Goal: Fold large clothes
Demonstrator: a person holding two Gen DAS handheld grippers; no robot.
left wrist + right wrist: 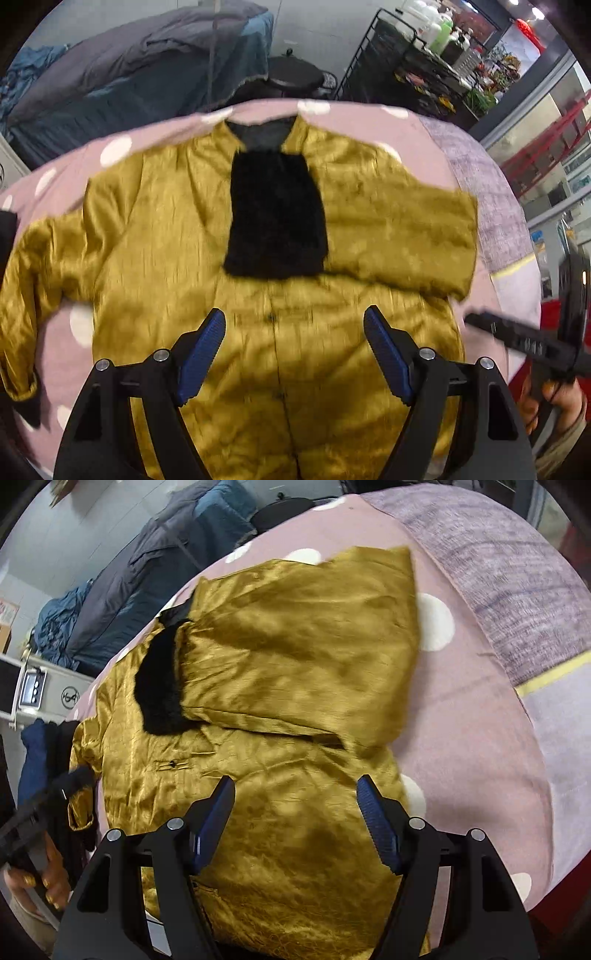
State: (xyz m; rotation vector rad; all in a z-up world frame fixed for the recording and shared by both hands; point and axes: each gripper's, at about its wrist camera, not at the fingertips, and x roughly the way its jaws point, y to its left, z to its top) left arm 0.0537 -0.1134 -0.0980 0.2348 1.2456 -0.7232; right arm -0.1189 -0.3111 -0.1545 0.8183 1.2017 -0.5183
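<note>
Start at the left of the spread: the gold jacket (pixel 184 236) lies flat, front up, on the pink dotted bed cover (pixel 424 140), collar pointing away from you and hem toward you. Its long axis, along the button line, runs straight out from your left gripper (pixel 293 354). The unfolded sleeve (pixel 40 266) trails off to the left and down past the jacket's side; its cuff sits near the left edge of the picture. That sleeve is what the coming fold most likely turns on, and it lies to the left of your left jaws, so the left hand is the nearer one.

In the middle, the black fur lining (pixel 277 218) shows at the open neck. Your left jaws stand wide apart above the jacket's lower front, with nothing between them.

To the right, the other sleeve (pixel 303 646) is already folded across the chest. Your right gripper (pixel 295 819) hovers over the lower right front, jaws also apart and empty.

Both views are blurred; the hem is hidden behind the gripper bodies, and I can't tell whether the left cuff hangs over the bed's edge.
</note>
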